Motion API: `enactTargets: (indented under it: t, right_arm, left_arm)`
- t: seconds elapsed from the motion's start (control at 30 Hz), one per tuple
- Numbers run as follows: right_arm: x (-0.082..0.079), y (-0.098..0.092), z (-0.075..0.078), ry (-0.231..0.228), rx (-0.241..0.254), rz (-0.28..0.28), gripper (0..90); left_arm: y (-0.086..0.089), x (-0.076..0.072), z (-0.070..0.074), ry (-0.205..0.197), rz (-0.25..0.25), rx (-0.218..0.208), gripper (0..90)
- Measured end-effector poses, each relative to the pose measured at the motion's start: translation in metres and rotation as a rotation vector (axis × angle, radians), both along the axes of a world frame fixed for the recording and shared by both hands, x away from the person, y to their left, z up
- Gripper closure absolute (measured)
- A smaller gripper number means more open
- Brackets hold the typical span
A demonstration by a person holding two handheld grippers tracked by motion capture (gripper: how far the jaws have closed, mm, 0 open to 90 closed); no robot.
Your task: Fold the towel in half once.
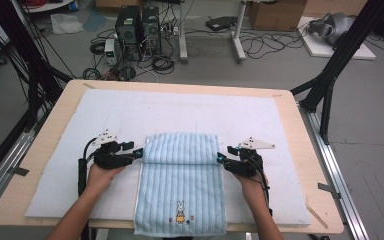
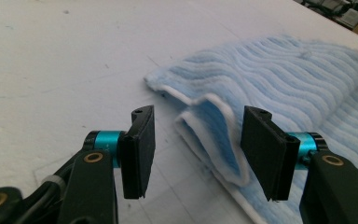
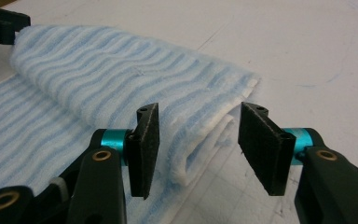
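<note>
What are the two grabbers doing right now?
Left gripper: open, holding nothing; the folded towel's edge lies between its jaws.
Right gripper: open, same.

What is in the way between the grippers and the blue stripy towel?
Nothing visible. The left hand-held gripper and right hand-held gripper stand open, with the folded edge of the light blue striped cloth towel right between their pads, not pinched.

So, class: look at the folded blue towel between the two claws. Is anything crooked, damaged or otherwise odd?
Nothing is damaged or spilled. The towel lies square on the white mat, its far part folded back evenly. One small thing: at the fold's left end the white-edged layers gape loosely rather than lying flat, and the near end with the rabbit picture hangs over the table edge.
</note>
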State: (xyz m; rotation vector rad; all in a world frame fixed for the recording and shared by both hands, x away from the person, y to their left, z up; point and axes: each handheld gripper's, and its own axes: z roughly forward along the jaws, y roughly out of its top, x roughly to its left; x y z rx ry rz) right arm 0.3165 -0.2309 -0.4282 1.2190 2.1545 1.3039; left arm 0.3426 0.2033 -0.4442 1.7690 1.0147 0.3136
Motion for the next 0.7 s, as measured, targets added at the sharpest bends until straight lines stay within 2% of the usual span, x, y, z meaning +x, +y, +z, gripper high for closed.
enactTargets:
  t: [0.13, 0.2, 0.3, 0.4, 0.47, 0.67, 0.7]
  right_arm:
    - [0.001, -0.002, 0.001, -0.004, 0.002, -0.003, 44.4]
    - [0.001, -0.003, 0.001, -0.003, 0.005, -0.009, 43.5]
    - [0.002, -0.003, 0.001, -0.002, 0.008, -0.011, 43.0]
    - [0.002, -0.003, 0.001, -0.003, 0.007, -0.010, 42.9]
    - [0.002, -0.003, 0.001, -0.002, 0.010, -0.007, 42.7]
    - [0.002, -0.005, 0.000, 0.003, 0.014, -0.006, 42.0]
    - [0.002, -0.006, 0.000, 0.007, 0.017, -0.007, 41.8]
  left_arm:
    - [0.000, 0.010, 0.010, 0.003, 0.002, -0.049, 45.3]
    - [-0.001, 0.017, 0.012, -0.001, 0.008, -0.037, 45.4]
    - [-0.005, 0.033, 0.012, 0.029, 0.025, -0.020, 45.5]
    - [-0.015, 0.051, 0.011, 0.057, 0.039, 0.022, 45.7]
    - [-0.022, 0.059, 0.010, 0.061, 0.034, 0.061, 45.7]
    - [-0.038, 0.069, 0.000, 0.096, 0.016, 0.112, 46.6]
    - [-0.040, 0.069, -0.001, 0.101, 0.014, 0.109, 46.9]
